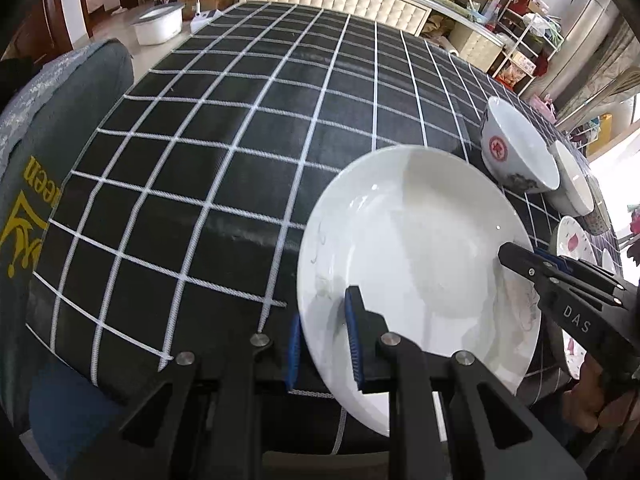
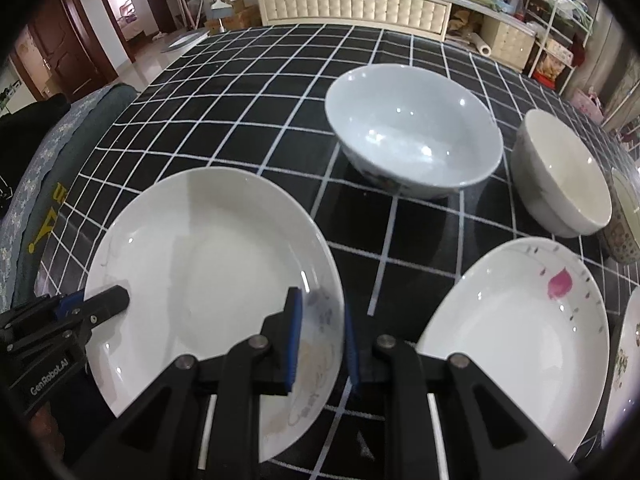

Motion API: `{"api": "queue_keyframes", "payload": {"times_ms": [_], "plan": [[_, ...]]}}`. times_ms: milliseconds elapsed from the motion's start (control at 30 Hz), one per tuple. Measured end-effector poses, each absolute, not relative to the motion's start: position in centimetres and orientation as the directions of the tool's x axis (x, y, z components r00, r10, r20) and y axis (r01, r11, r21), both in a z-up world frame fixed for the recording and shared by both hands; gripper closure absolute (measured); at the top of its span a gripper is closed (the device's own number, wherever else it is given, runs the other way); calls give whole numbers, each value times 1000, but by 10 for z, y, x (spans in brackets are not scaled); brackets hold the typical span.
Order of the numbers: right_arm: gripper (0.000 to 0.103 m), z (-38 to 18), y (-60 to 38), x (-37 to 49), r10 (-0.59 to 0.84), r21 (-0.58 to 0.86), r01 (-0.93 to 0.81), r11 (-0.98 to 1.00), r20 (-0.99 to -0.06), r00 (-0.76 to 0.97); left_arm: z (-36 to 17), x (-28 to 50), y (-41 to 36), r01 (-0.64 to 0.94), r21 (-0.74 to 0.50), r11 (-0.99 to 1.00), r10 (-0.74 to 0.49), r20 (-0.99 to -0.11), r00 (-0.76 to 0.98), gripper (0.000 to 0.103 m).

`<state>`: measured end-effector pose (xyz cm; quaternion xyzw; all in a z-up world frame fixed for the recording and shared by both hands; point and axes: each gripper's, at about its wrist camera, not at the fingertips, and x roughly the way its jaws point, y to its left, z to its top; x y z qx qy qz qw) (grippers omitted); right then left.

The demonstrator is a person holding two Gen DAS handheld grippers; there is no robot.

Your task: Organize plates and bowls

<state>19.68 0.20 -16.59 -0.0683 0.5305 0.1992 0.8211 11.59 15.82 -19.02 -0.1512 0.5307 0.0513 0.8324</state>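
A white plate [image 1: 416,248] [image 2: 208,264] lies on the black checked tablecloth, held at both sides. My left gripper [image 1: 324,344] is shut on its left rim; it shows in the right wrist view [image 2: 108,300]. My right gripper [image 2: 320,344] is shut on its right rim, and shows in the left wrist view [image 1: 516,258]. A pale blue bowl [image 2: 416,132] [image 1: 516,148] stands behind the plate. A cream bowl [image 2: 560,172] [image 1: 572,184] is to its right. A plate with a pink petal [image 2: 520,320] [image 1: 572,240] lies right of my right gripper.
A patterned bowl [image 2: 624,220] and another decorated plate [image 2: 624,360] sit at the far right edge. A grey cushioned chair [image 1: 36,152] stands at the table's left side. The cloth [image 1: 240,140] stretches far back towards a cream cabinet [image 2: 352,4].
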Motion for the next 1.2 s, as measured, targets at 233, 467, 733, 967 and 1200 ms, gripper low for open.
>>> {"api": "queue_keyframes", "payload": {"times_ms": [233, 467, 733, 967, 1200], "plan": [[79, -133, -27, 180, 278, 100, -396, 913, -862, 423, -184, 111, 155, -269, -148, 952, -20, -905, 425, 84], [79, -115, -67, 161, 285, 109, -372, 922, -841, 459, -152, 88, 148, -310, -73, 948, 84, -882, 463, 84], [79, -102, -112, 148, 217, 29, -332, 943, -809, 546, -116, 83, 100, -183, -169, 968, -47, -845, 533, 84], [71, -112, -147, 156, 229, 93, -290, 952, -847, 480, -107, 93, 46, -70, -144, 987, -83, -835, 544, 75], [39, -122, -178, 164, 165, 65, -212, 975, -853, 496, -116, 113, 6, 6, -145, 989, -127, -847, 516, 67]]}}
